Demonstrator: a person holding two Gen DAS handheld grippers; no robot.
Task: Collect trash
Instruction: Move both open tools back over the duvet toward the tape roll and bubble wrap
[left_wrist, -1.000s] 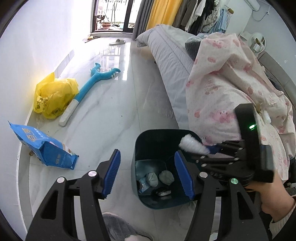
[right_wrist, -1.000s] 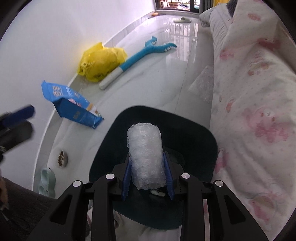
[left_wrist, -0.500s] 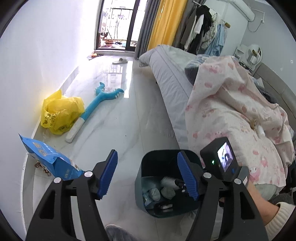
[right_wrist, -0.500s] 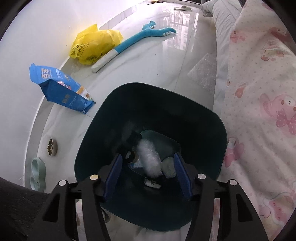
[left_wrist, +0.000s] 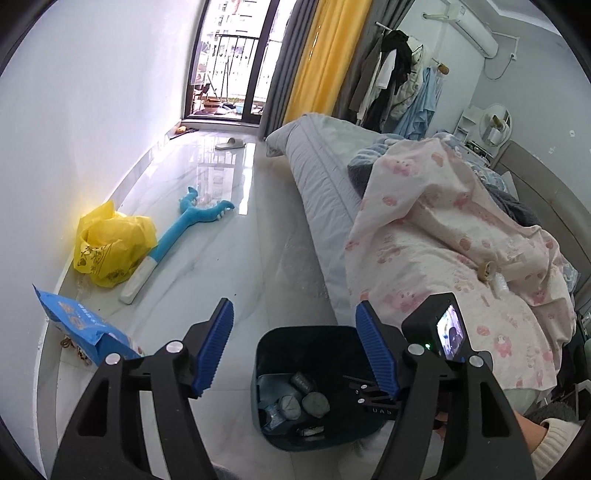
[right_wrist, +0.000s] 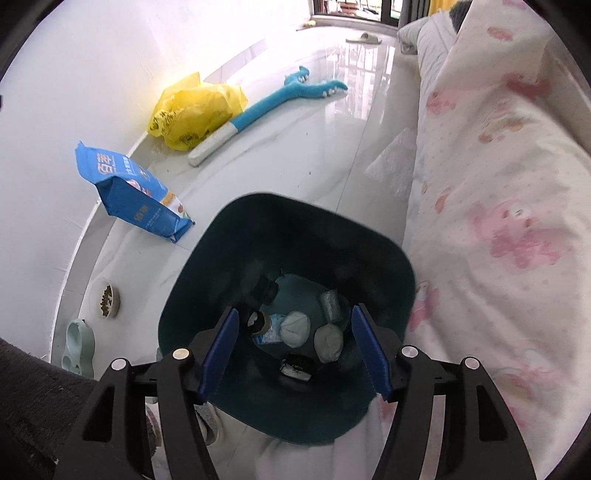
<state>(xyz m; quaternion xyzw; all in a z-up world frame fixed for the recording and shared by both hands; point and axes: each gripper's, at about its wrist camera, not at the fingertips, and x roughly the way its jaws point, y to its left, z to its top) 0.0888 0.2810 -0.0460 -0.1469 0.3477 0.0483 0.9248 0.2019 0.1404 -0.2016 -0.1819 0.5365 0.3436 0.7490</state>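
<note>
Both sets of jaws stand apart with nothing between their ribbed blue pads. Those of the right gripper (right_wrist: 295, 350) have just been opening, and they hang over the mouth of the dark teal bin (right_wrist: 236, 236), pointing steeply down into it. Those of the left gripper (left_wrist: 293, 349) have also just widened, and sit higher and farther back, looking across the bin (left_wrist: 264, 341) at the room.

Inside the bin, a smooth plastic tub with rounded corners and a squarish rim, the trash lies on the bottom: a crinkled roll of clear wrap (right_wrist: 330, 302), two crumpled greyish-white paper wads (right_wrist: 295, 328), a small dark bottle (right_wrist: 258, 320) on its side, and a flat black-and-white wrapper (right_wrist: 295, 369).

On the glossy pale marble floor (left_wrist: 229, 266) beside the bin lies a blue foil pet-food bag (right_wrist: 136, 184), its top folded over. Near it against the white wall sits a crinkly yellow plastic bag (right_wrist: 195, 109), and just beside that a long blue plush toy (right_wrist: 273, 101) with a white handle end. A small bowl of kibble (right_wrist: 105, 297) rests by the wall. A quilted grey bed (left_wrist: 321, 184) runs along the other side of the bin, draped with a soft cream blanket (left_wrist: 443, 236) printed with pink figures.
</note>
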